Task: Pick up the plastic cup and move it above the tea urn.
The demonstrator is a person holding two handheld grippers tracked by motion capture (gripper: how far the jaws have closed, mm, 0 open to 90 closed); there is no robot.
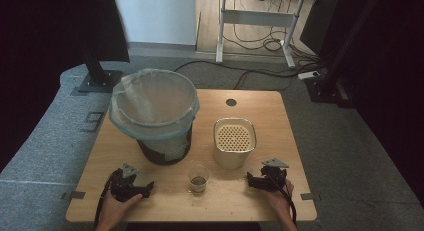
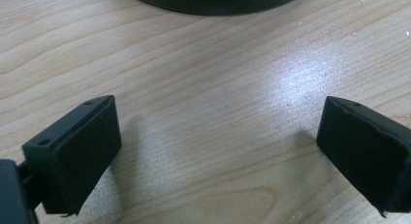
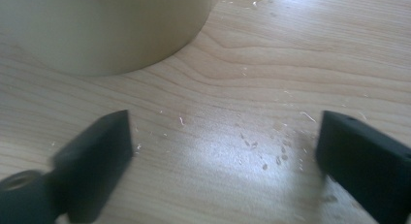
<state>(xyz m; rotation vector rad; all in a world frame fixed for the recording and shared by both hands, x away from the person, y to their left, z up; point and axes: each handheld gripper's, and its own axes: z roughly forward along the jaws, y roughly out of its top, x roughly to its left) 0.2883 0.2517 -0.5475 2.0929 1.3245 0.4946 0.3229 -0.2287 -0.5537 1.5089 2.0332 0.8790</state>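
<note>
**Both grippers rest open at the near edge, a small glass between them**

The left gripper (image 1: 131, 183) lies on the wooden table (image 1: 260, 116) near its near-left corner, held by a hand (image 1: 117, 207) that comes in over the near edge. Its jaws point toward the far side and slightly right, at the base of the black bin (image 1: 165, 150). In the left gripper view the jaws stand wide apart with only bare wood between them, and the dark curved foot of the bin (image 2: 218, 3) crosses the top of that view, just ahead.

The right gripper (image 1: 261, 180) lies near the near-right corner, its hand (image 1: 281, 201) also entering from the near edge. Its jaws point left and a little toward the far side, at the cream container (image 1: 234, 143). In the right gripper view the jaws are spread wide, nothing between them but wood scattered with small crumbs (image 3: 264, 151); the container's rounded pale wall (image 3: 102, 30) is close ahead at the upper left.

The small glass (image 1: 198, 179) stands upright close to the near edge, midway between the two grippers and apart from both, its long axis vertical and its mouth facing up. Something dark sits in its bottom.

The bin, lined with a pale blue bag (image 1: 152, 103), stands upright on the left half of the table. The cream container stands upright to its right, its perforated top facing up.
</note>
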